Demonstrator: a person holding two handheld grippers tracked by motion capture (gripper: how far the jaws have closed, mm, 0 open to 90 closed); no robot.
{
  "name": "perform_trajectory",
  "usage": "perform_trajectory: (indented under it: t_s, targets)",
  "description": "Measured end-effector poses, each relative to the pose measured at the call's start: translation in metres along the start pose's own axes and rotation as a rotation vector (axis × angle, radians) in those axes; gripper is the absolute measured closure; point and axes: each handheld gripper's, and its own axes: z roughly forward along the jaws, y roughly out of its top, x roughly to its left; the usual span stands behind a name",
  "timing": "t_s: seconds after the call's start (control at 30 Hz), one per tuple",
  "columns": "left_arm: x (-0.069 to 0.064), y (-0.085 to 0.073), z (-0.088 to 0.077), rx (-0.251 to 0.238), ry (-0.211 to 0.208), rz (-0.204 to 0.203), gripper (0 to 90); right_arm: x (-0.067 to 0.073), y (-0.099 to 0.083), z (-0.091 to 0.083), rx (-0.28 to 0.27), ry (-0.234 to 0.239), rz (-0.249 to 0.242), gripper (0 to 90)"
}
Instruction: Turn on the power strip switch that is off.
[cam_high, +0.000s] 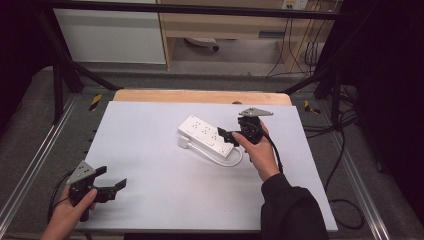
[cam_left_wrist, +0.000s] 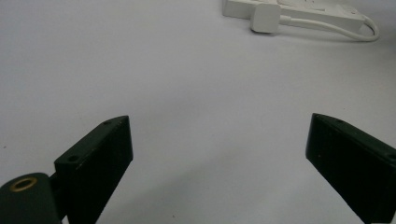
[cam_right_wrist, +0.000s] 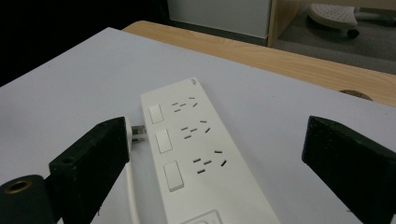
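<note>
We hold the right gripper (cam_high: 231, 135) with jaws wide apart at the near end of the power strip (cam_high: 206, 134); the strip's long axis runs straight ahead between the jaws, toward the table's (cam_high: 150, 150) far left. Our left gripper (cam_high: 111, 186), also spread and empty, rests well apart at the near left; the strip's plug (cam_right_wrist: 135, 132) is partly hidden behind a jaw, and its cord (cam_high: 225, 159) is cut off below.

My high view looks forward and down from above my side of the white-topped wooden desk (cam_high: 150, 150), far enough to take in its whole surface. The camera on my left hand-held gripper (cam_left_wrist: 219, 158) sits low over the desk, facing toward 1 o'clock. The one on my right hand-held gripper (cam_right_wrist: 215, 163) faces about 10 o'clock, very near. All three share the white rectangular plastic power strip (cam_high: 206, 134) (cam_left_wrist: 299, 11) (cam_right_wrist: 196, 154).
</note>
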Motion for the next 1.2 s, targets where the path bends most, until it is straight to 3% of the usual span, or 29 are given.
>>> perform_trajectory:
  t_s: [0.87, 1.2]
  targets:
    - [0.000, 0.000, 0.001, 0.007, -0.006, 0.005, 7.6, -0.002, -0.002, 0.020, 0.035, 0.004, 0.014, 8.3]
    - [0.000, -0.001, 0.001, 0.008, -0.007, 0.008, 7.6, -0.002, -0.008, 0.031, 0.064, 0.026, 0.021, 16.9]
